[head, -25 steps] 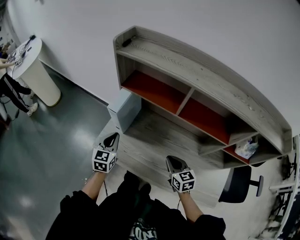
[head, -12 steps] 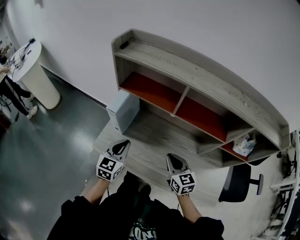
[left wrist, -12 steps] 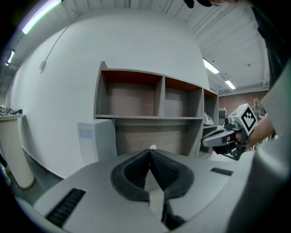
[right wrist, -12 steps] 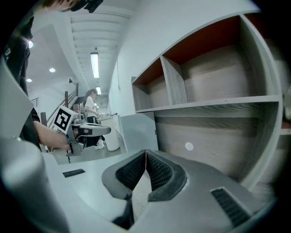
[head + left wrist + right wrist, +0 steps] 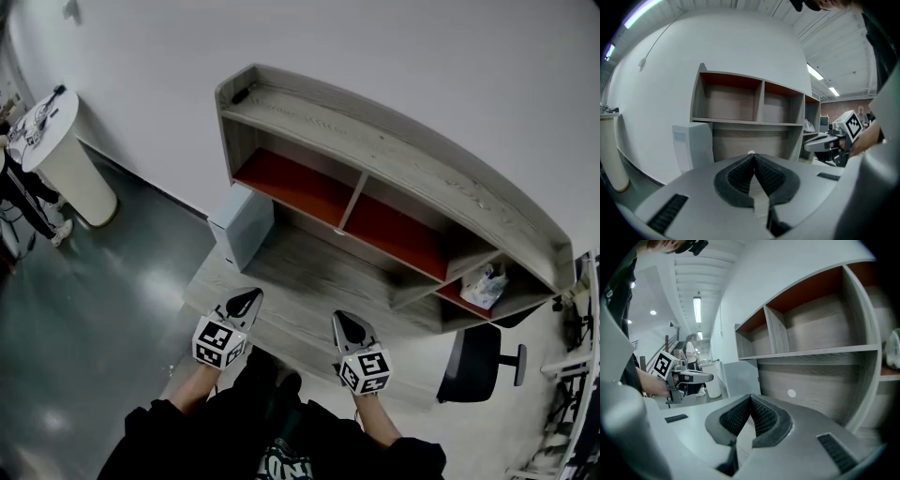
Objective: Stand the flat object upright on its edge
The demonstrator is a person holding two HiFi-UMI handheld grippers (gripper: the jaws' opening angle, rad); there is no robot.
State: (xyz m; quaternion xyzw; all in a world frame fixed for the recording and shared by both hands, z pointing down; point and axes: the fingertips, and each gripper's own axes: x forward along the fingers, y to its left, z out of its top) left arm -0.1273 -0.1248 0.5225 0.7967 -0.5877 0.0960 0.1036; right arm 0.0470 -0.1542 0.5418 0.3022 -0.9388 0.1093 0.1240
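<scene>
Flat object (image 5: 242,223), pale slab, already stands on edge at the desk (image 5: 309,281) left end, 12 o'clock from my left gripper (image 5: 251,296), beside the shelf unit (image 5: 375,150). Right gripper (image 5: 343,321) and left: jaws pinched closed, empty. Risk: a careless nudge topples the slab off the desk edge

Our left claw (image 5: 248,299) and right claw (image 5: 344,322) hover over the tabletop's (image 5: 309,281) near edge — a pale box (image 5: 242,223) stands at its left edge.

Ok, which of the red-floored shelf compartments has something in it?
The narrow compartment at the far right: a crumpled white packet sits in it. The left compartment and middle compartment show only bare red floor.
</scene>
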